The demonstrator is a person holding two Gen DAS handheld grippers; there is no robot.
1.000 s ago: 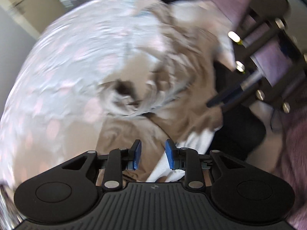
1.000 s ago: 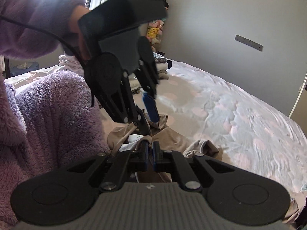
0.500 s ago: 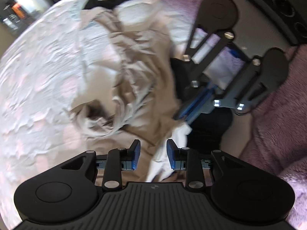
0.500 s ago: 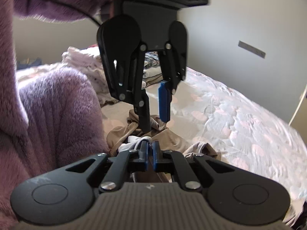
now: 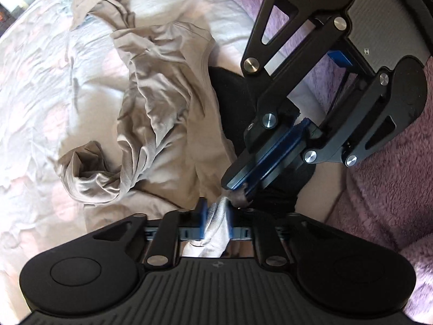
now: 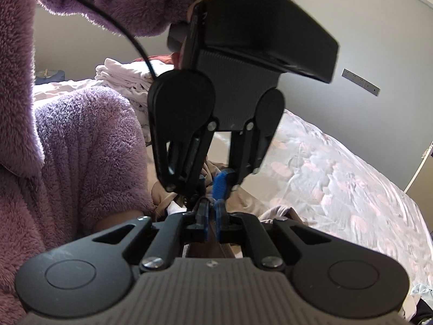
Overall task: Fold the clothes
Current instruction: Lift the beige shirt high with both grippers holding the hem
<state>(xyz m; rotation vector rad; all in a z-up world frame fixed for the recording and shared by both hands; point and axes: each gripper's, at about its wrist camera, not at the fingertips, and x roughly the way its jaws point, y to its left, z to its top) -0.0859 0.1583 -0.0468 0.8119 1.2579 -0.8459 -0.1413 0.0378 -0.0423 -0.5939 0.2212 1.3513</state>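
Half a second earlier your left gripper [image 5: 215,218] stood spread with nothing between its blue pads, just short of the white fold. At this moment the pads had drawn in on that white fold of cloth [image 5: 213,227], pinching it, though a gap the width of the bunched fabric remained between them. Your right gripper [image 5: 238,187] had come closer to the left one, its tip almost touching the left gripper's right pad; it was pressed together on a tan edge of the same garment, as it had been a second before.

The beige garment [image 5: 162,103] lay crumpled on the bed [image 5: 35,75], stretching away from the left gripper, with one rolled cuff or leg opening [image 5: 86,173] to the left of the gripper's pads. One such garment was in play. A black cloth [image 5: 230,92] lay beside it, under the right gripper. In the right wrist view, one stack of folded pale laundry [image 6: 124,81] sat on the bed beyond your purple fleece sleeve [image 6: 86,146]. Two grippers, both closed on fabric, met over the garment's near edge.
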